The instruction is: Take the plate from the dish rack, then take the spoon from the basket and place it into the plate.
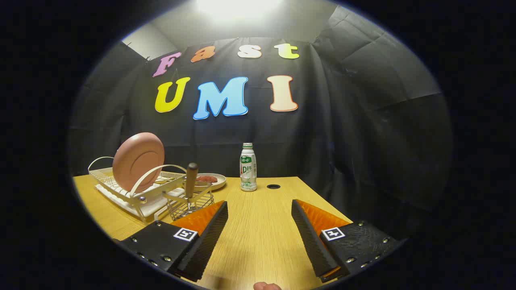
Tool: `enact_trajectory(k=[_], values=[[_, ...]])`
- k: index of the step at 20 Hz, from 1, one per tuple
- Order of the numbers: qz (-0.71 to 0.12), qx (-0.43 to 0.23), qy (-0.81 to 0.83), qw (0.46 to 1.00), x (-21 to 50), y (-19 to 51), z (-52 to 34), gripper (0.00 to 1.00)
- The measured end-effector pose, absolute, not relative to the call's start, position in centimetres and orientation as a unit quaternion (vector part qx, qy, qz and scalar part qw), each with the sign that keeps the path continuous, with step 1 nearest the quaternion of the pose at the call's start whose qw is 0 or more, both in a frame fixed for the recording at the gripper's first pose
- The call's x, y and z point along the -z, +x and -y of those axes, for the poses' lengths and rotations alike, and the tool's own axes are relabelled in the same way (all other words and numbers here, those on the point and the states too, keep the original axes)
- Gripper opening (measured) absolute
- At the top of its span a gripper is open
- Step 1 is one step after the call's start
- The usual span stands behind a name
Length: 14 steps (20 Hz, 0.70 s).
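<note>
On the wooden worktop (258, 225) before the black cloth wall, the fingers (259, 209) are hovering apart, empty; the pink plate (138, 161) is standing upright in the dish rack (133, 193), beyond them to the left.

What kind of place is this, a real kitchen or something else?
Probably a staged recording booth, not a real kitchen: a wooden table stands against a black cloth wall, with only a dish rack and a bottle on it. The gripper is open over the table.

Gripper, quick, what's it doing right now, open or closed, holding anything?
Gripper: open, holding nothing; bare table between its fingers, with the plate in the dish rack ahead.
</note>
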State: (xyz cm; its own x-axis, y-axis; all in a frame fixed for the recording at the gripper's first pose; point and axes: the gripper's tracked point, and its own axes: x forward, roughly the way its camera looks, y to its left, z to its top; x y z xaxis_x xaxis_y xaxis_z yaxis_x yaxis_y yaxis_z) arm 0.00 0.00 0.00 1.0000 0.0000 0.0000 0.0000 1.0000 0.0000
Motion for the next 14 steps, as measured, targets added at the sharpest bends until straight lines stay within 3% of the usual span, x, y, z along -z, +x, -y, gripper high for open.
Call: enact_trajectory(k=[5, 14], values=[[0.019, 0.019, 0.018, 0.999, -4.5, 1.7, 1.2, 0.97], [0.012, 0.014, -0.003, 1.0, -15.4, -5.4, -3.3, 0.97]])
